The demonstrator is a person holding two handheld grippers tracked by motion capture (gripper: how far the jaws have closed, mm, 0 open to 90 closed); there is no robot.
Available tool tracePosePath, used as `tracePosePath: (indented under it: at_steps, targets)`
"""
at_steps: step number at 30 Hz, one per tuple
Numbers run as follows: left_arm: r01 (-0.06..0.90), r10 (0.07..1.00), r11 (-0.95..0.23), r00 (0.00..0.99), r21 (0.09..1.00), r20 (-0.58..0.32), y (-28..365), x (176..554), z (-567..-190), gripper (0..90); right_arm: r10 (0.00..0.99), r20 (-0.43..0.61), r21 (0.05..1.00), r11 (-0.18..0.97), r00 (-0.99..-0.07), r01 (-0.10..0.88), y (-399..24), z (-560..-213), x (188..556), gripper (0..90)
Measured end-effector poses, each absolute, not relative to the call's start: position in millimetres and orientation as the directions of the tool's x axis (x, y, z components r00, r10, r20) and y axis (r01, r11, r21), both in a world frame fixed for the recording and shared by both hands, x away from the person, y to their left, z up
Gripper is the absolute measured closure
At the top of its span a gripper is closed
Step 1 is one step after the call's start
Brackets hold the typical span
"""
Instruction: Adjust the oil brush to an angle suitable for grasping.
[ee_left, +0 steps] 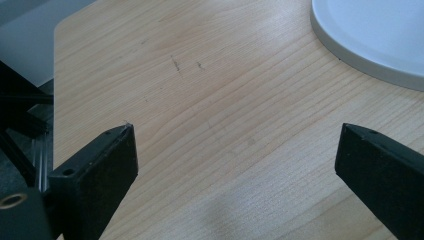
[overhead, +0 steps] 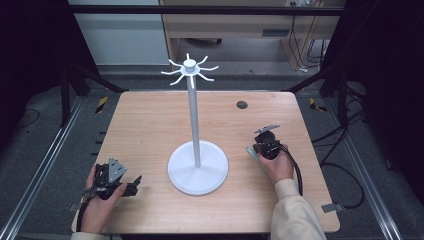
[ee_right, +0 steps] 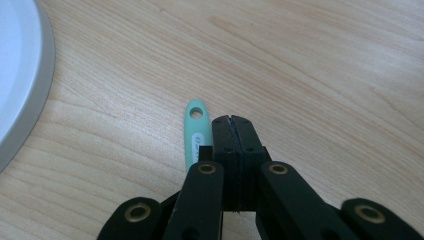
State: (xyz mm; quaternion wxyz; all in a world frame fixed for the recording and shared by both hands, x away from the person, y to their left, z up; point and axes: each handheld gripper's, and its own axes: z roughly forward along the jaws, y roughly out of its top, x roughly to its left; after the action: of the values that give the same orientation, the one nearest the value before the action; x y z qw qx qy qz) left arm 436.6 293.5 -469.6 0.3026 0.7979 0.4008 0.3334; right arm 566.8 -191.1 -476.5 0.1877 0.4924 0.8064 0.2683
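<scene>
The left gripper point(overhead: 134, 184) lay low at about 7 o'clock on the wooden table point(overhead: 150, 120), held in the person's left hand point(overhead: 100, 202). In the left gripper view its jaws stood far apart with bare wood between them, released and gripping nothing, and the rim of the round base point(ee_left: 370, 45) showed at 1 o'clock of that view.

At the table's centre stood the white hook stand point(overhead: 193, 115): a flat round base point(overhead: 198, 172), an upright pole, and a crown of curved hooks point(overhead: 189, 70) at 12 o'clock. A small dark round hole point(overhead: 242, 105) sat in the tabletop toward 1 o'clock.

The right gripper point(overhead: 261, 146) was at about 4 o'clock on the table, well apart from the base and held in the right hand point(overhead: 278, 165), whose cream sleeve point(overhead: 295, 212) came in from the bottom edge. In the right gripper view its jaws were clenched together, pad against pad, with nothing between them.

The mint-green handle point(ee_right: 195, 131), with a hanging hole at its rounded end, lay flat on the wood just beside the closed jaws, on their left in that view; its lower part was hidden under the gripper's links, so what tool it belonged to could not be told. From above it showed as a pale green sliver point(overhead: 251, 152) at the gripper's left.
</scene>
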Motion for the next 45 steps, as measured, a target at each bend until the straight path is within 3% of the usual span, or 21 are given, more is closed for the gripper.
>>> tracePosePath:
  at_steps: [16,33,45]
  targets:
    - [0.439,0.837,-0.501,0.464,0.746,0.290,293,437,-470,3.0,0.892,-0.020,0.600,0.372,-0.452,0.708,-191,-483,569,90.0]
    - [0.439,0.835,-0.503,0.468,0.744,0.289,293,437,-470,3.0,0.786,0.047,0.573,0.484,-0.616,0.661,-171,-480,551,90.0]
    - [0.439,0.835,-0.503,0.469,0.744,0.288,293,437,-470,3.0,0.775,0.032,0.573,0.503,-0.631,0.647,-169,-475,547,90.0]
